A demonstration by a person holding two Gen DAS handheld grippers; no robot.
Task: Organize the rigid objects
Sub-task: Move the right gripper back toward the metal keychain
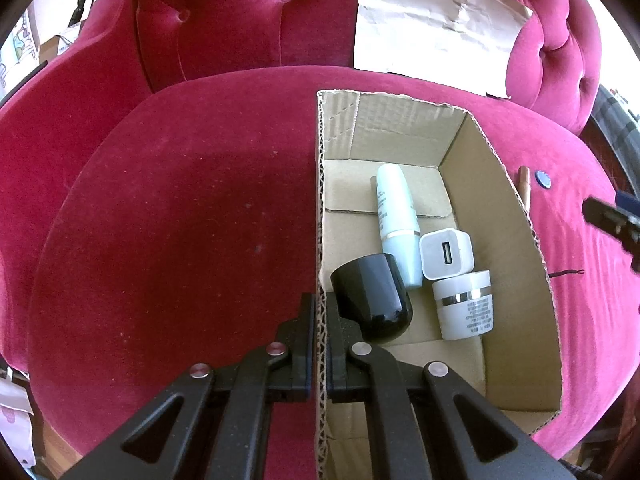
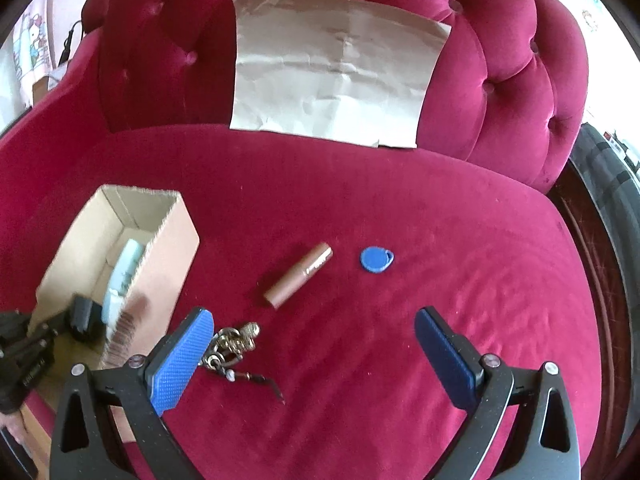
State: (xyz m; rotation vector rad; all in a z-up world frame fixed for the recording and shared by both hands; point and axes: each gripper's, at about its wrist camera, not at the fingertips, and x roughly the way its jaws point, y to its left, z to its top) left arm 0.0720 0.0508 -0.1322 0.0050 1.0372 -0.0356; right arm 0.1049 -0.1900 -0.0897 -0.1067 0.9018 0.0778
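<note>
Left tongs (image 1: 319,320) clench the cardboard box's (image 1: 516,216) wall; right tongs (image 2: 316,350) gape over the sofa seat (image 2: 400,208), near a keychain (image 2: 234,346) and lipstick tube (image 2: 298,274).

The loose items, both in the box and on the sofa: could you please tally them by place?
In the cardboard box: 4 (black cap, pale tube, white charger, white jar)
On the sofa seat: 3 (brown tube, blue tag, keychain)
Total: 7

Blue fob (image 2: 376,259), crimson sofa (image 2: 360,200).
</note>
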